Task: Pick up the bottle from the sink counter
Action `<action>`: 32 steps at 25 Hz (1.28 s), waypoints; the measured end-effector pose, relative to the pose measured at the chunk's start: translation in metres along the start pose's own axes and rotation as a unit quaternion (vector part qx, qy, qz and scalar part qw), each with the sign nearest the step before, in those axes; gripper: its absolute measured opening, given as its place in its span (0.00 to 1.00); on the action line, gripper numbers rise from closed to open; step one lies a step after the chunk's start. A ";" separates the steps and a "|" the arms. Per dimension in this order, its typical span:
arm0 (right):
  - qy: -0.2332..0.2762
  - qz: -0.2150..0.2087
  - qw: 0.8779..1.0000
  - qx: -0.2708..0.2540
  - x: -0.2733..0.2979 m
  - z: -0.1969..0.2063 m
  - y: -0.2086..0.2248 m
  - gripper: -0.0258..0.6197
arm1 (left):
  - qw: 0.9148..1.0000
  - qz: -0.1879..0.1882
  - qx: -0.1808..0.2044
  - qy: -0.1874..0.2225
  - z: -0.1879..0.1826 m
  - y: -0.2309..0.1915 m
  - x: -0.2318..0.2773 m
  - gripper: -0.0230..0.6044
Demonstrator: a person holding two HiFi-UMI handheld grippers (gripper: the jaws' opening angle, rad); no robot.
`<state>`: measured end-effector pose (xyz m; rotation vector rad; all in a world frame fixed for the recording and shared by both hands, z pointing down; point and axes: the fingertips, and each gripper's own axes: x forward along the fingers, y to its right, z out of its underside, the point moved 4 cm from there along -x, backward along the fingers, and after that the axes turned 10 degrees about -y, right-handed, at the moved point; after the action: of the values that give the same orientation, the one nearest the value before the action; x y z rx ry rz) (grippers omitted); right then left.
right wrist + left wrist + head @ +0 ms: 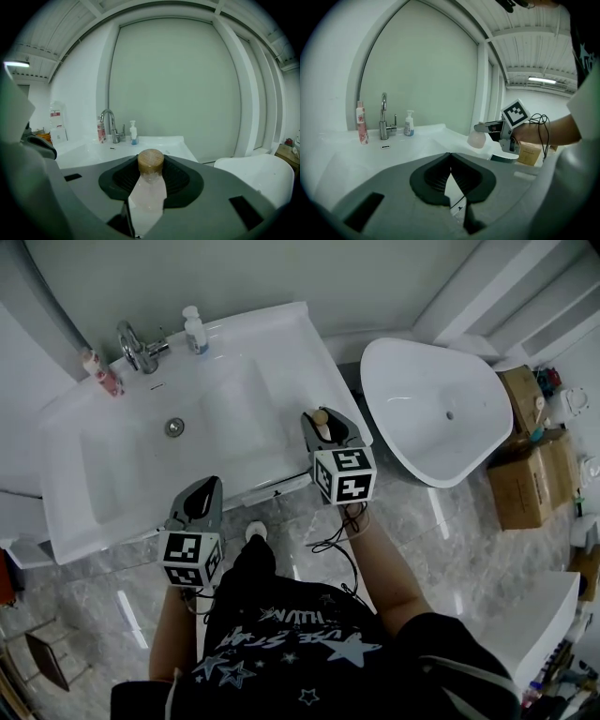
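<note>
A small pale pink bottle (149,190) with a round wooden cap (150,160) stands upright between the pads of my right gripper (150,164), which is shut on it. In the head view the bottle (321,417) and right gripper (328,425) hang over the front right corner of the white sink counter (272,343). From the left gripper view the bottle (477,139) hangs lifted in the right gripper (487,127), off the counter. My left gripper (200,498) hovers by the counter's front edge; its jaws (450,157) meet at the tips with nothing held.
At the back of the counter stand a chrome faucet (139,348), a white pump bottle (195,330) and a pink tube (102,373). A white freestanding bathtub (441,409) sits to the right, with cardboard boxes (534,465) beyond it. The floor is glossy grey marble.
</note>
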<state>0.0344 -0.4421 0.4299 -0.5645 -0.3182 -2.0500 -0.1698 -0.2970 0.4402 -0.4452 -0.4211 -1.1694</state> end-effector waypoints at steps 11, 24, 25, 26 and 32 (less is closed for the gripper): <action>0.022 0.000 1.000 -0.008 -0.088 0.026 -0.012 0.26 | 0.999 -0.010 0.001 0.030 0.027 0.052 -0.055 0.07; 0.027 -0.016 0.999 -0.010 -0.194 0.087 -0.031 0.26 | 0.999 -0.025 0.006 0.040 0.078 0.132 -0.132 0.07; 0.027 -0.017 0.999 -0.009 -0.201 0.091 -0.032 0.26 | 0.999 -0.028 0.006 0.040 0.082 0.137 -0.138 0.07; 0.027 -0.018 0.999 -0.009 -0.207 0.095 -0.033 0.26 | 0.999 -0.030 0.006 0.040 0.085 0.141 -0.143 0.07; 0.029 -0.030 0.999 -0.016 -0.236 0.114 -0.044 0.26 | 0.998 -0.040 0.006 0.044 0.099 0.159 -0.172 0.07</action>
<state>0.1306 -0.1953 0.4074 -0.5202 -0.2717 -2.1289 -0.0861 -0.0585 0.4128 -0.3669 -0.3733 -1.2592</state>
